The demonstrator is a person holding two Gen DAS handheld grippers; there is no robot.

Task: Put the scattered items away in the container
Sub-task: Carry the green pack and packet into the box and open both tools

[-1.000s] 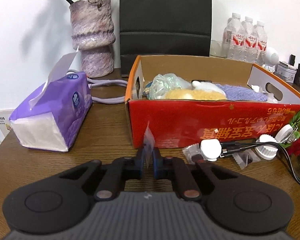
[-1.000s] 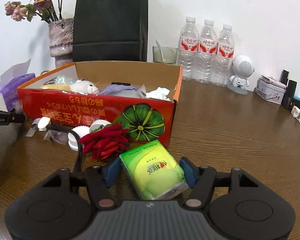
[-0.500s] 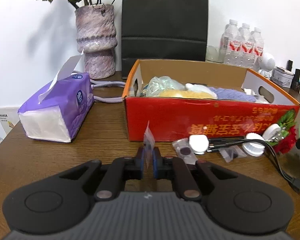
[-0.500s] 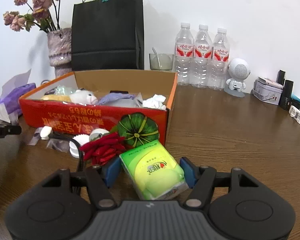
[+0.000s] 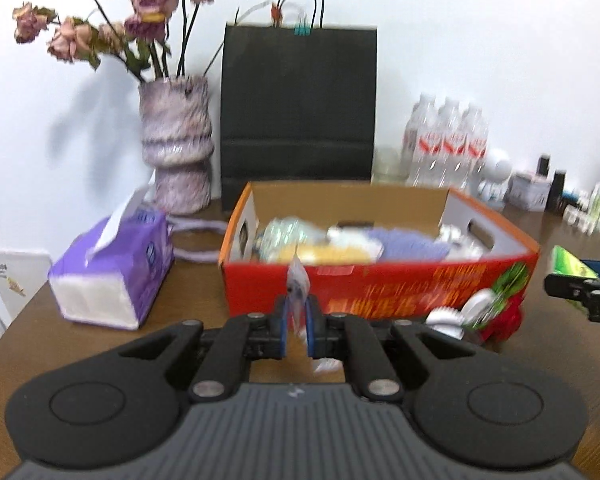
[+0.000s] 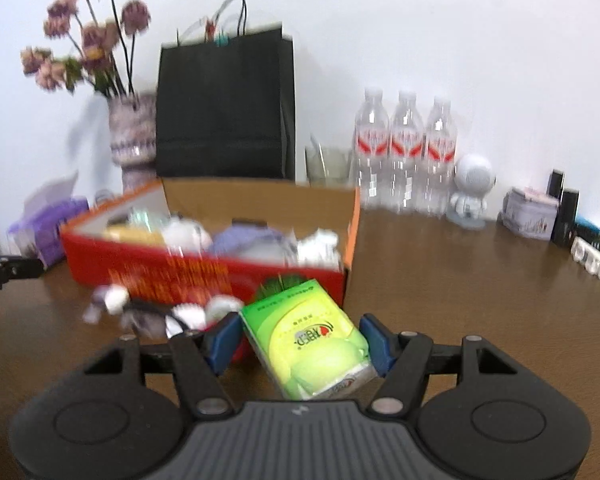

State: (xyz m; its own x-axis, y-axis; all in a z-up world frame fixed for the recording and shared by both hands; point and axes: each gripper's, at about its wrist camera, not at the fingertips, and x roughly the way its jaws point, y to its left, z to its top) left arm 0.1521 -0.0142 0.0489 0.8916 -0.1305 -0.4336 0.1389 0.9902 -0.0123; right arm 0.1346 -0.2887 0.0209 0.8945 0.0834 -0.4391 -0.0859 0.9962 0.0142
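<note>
Green tissue pack [image 6: 314, 338] and clear sachet [image 5: 297, 280], each clamped in tongs, have risen toward the box [image 5: 380, 284].

Bag [image 5: 299, 104] behind box [image 5: 380, 284], vase [image 5: 176, 144] left.

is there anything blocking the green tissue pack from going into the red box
Nothing visible blocks it. The right gripper holds the green tissue pack in front of the red box, whose top is open. Only the near wall stands between them, and the pack must clear it.
</note>
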